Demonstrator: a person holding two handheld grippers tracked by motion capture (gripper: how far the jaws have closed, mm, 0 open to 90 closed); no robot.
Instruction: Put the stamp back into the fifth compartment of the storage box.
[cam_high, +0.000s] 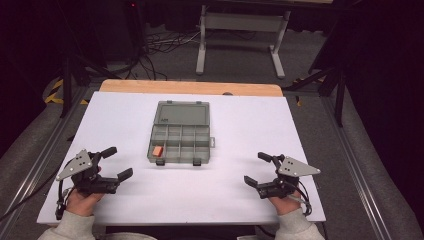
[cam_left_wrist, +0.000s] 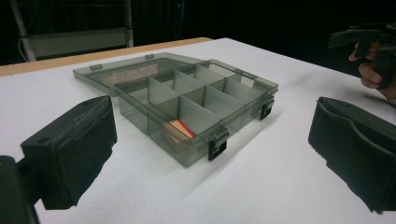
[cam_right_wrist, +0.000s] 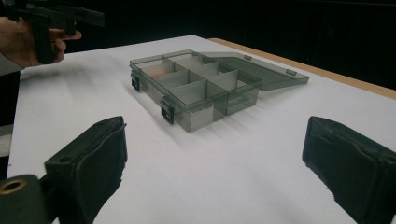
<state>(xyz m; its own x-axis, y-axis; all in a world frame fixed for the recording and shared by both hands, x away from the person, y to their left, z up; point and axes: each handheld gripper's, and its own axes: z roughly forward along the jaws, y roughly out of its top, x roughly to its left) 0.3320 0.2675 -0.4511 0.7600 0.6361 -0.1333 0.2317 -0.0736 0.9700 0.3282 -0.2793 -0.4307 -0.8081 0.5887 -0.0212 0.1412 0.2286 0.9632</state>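
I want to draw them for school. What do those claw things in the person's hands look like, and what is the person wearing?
Each is black with two chunky jaws. The left gripper and right gripper each carry a grey three-cornered plate with small holes on top, and a thin dark cable trails from each. Up close, the pads look like rough black foam. The person's sleeves are pale grey.

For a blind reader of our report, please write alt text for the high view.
An open grey compartment box lies mid-table, lid flat behind it, an orange piece in its near-left compartment. On the white table, a person holds the left tongs and right tongs, both open and empty.
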